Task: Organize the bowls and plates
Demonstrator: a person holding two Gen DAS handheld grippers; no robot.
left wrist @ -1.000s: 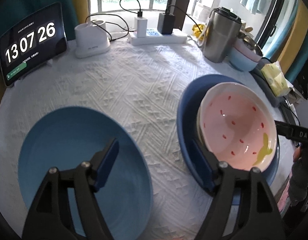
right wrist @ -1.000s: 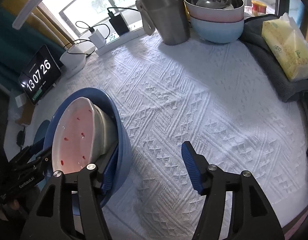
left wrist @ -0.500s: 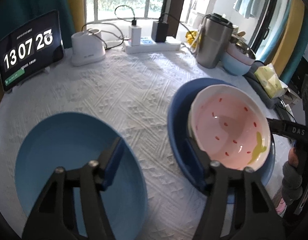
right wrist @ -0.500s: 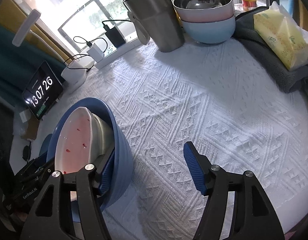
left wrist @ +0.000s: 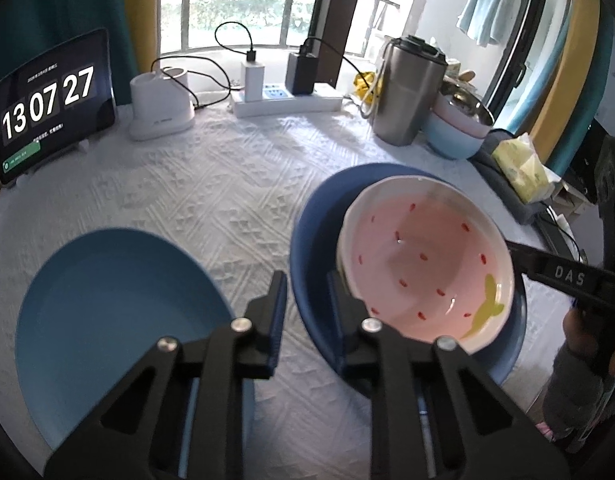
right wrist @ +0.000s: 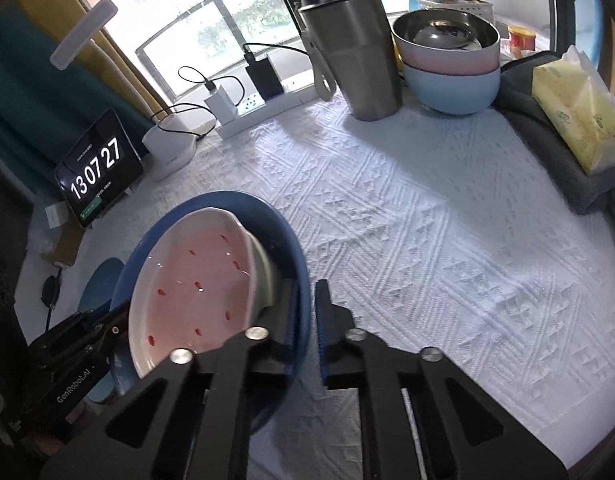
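Now my left tool (left wrist: pixel 305 304) and right tool (right wrist: pixel 307 312) have just closed, each clamping the dark blue bowl's (left wrist: pixel 307 220) rim. If I lift unevenly, the loose pink bowl (left wrist: pixel 427 264) inside could slide out onto the bench (right wrist: pixel 427 220).

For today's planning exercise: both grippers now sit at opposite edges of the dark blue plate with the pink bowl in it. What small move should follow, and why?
Probably a short, level lift with both hands together. The left gripper and right gripper have just been closing, and their jaws now pinch opposite rims of the dark blue plate. The pink bowl rests loose and tilted inside, so uneven lifting could slide it.
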